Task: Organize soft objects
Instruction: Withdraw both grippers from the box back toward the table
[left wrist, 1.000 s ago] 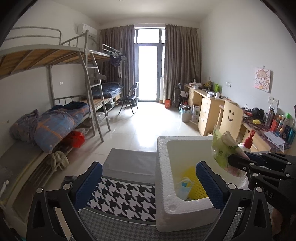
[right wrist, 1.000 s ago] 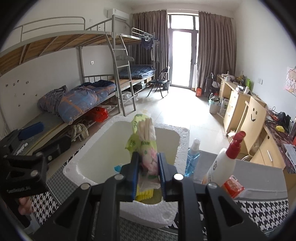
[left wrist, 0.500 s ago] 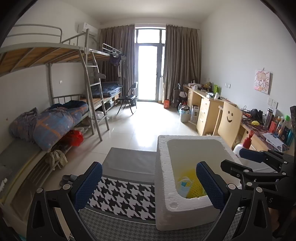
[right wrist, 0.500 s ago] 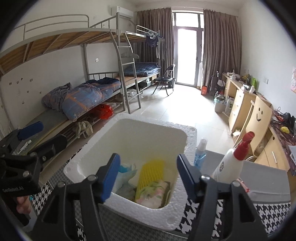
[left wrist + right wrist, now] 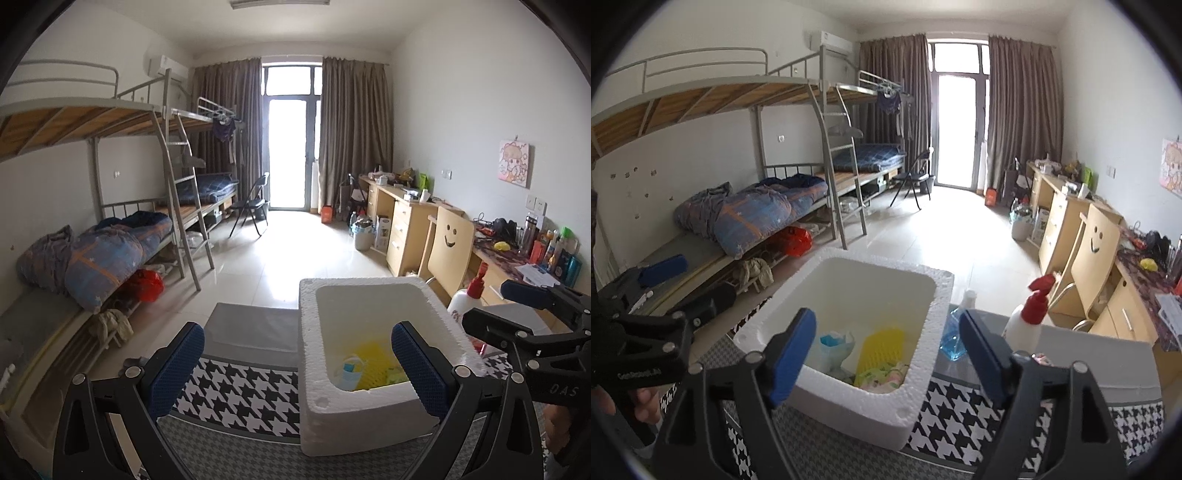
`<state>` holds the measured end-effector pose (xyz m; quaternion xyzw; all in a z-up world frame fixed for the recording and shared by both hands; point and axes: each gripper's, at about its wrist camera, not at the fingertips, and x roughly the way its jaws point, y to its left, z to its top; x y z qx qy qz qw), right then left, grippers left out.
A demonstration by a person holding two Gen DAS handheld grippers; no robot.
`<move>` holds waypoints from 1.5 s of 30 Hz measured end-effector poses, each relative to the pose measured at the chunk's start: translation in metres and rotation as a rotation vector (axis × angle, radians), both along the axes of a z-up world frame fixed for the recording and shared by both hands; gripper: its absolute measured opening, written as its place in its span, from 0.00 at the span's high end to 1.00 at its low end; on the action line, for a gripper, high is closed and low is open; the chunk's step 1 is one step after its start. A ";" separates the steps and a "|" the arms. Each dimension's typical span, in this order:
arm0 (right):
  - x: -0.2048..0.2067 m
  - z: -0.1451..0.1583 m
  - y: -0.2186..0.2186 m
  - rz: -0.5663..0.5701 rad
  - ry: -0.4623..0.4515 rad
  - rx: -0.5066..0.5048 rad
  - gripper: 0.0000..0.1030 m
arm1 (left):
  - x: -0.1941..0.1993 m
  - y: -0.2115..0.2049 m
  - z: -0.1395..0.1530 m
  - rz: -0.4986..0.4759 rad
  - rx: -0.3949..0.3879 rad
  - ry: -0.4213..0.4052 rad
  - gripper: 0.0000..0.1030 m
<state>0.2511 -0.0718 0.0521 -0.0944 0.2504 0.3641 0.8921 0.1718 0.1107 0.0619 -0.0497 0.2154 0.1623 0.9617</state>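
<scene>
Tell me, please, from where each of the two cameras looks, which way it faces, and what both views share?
Left wrist: on the left gripper, looking slightly down at the foam box and room; right gripper at right.
Right wrist: on the right gripper, jaws just opened and empty, above the box; left gripper and a hand at left.
Shared: box, yellow sponge, spray bottle, bunk beds.

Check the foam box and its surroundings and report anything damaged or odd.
The foam box has round dents in its near rim. Inside, the tissue pack lies loose beside the yellow sponge. Nothing is spilled.
</scene>
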 end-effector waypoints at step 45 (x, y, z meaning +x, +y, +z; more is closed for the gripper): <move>-0.093 0.022 -0.093 -0.075 -0.172 0.098 0.10 | -0.060 -0.075 0.012 -0.177 0.024 -0.074 0.01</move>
